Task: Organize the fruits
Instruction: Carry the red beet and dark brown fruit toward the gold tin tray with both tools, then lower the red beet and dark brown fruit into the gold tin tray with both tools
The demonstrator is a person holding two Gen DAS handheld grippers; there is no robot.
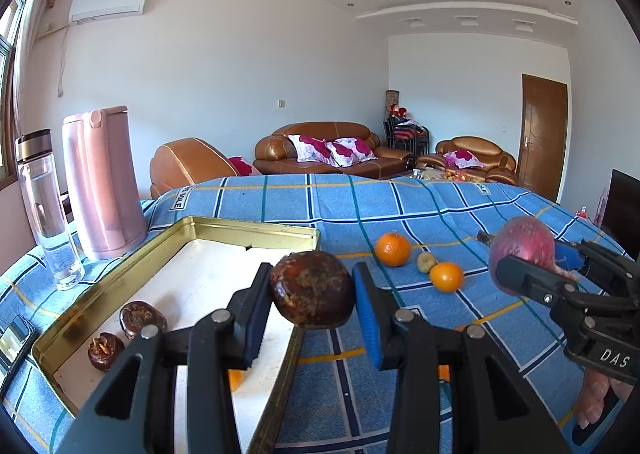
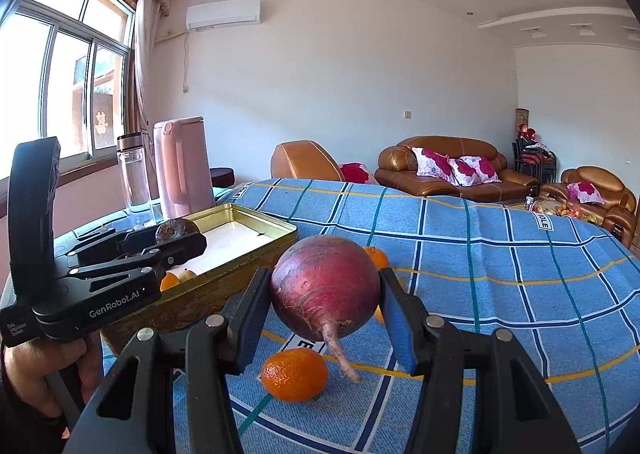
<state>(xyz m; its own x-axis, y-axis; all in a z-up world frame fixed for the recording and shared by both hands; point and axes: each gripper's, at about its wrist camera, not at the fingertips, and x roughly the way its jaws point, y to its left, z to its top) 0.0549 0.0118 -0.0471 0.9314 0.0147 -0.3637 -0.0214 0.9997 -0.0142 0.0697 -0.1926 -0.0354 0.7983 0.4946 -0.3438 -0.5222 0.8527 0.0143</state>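
The left gripper (image 1: 312, 290) pinched a dark brown, rough-skinned fruit (image 1: 312, 288) between its fingers (image 1: 370, 318), holding it in the air over the near right rim of the gold tin tray (image 1: 256, 232). The fruit was a squat oval, its long axis lying crosswise between the pads. Two smaller brown fruits (image 1: 124, 334) lay in the tray's near left corner.

The right gripper (image 2: 324, 294) pinched a red-purple radish (image 2: 324, 290), lifted clear of the bench (image 2: 500, 274) with its blue checked cloth. Its tapering root pointed down and toward the camera, so its long axis ran steeply downward. An orange (image 2: 294, 374) lay on the cloth just below it.

Two more oranges (image 1: 420, 262) and a small yellowish fruit (image 1: 426, 262) sat on the cloth to the right of the tray. A pink kettle (image 1: 102, 182) and a clear bottle (image 1: 46, 210) stood beside the tray's far left side.
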